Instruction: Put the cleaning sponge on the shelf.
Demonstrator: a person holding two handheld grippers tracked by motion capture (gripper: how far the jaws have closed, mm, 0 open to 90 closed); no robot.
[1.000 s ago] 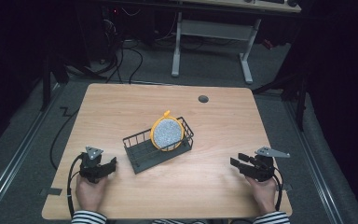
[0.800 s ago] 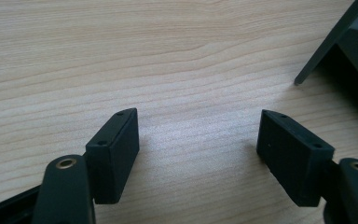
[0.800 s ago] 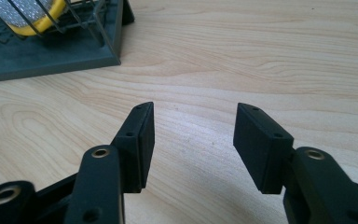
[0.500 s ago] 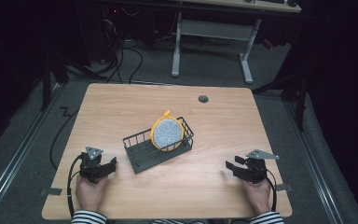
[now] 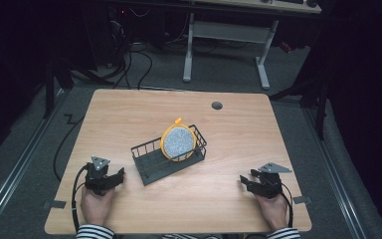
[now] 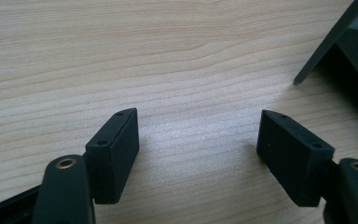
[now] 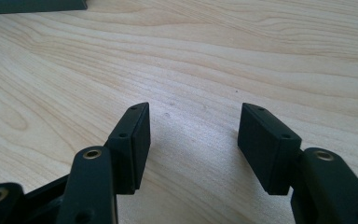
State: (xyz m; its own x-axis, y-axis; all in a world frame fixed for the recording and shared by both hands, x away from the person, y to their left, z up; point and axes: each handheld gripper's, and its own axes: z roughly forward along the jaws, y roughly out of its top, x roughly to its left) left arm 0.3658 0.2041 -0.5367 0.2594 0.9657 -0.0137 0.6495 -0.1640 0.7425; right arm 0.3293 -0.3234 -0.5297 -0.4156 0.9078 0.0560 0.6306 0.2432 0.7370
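Both hand-held grippers, left (image 5: pixel 115 175) and right (image 5: pixel 245 182), rest near the desk's (image 5: pixel 129 114) front corners, jaws apart and empty, the right's having just been opening; rack (image 5: pixel 151 162) with plate (image 5: pixel 178 143) sits mid-desk.

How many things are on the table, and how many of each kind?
Black wire basket: 1
Round plate with a yellow rim, standing in the basket: 1
Grippers, left gripper and right gripper, both open: 2
Total: 4

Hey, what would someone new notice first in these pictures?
Probably the round plate with its orange rim, standing on edge in the black wire rack at the middle of the wooden table. Next, the left gripper and right gripper near the front edge, jaws open and empty.
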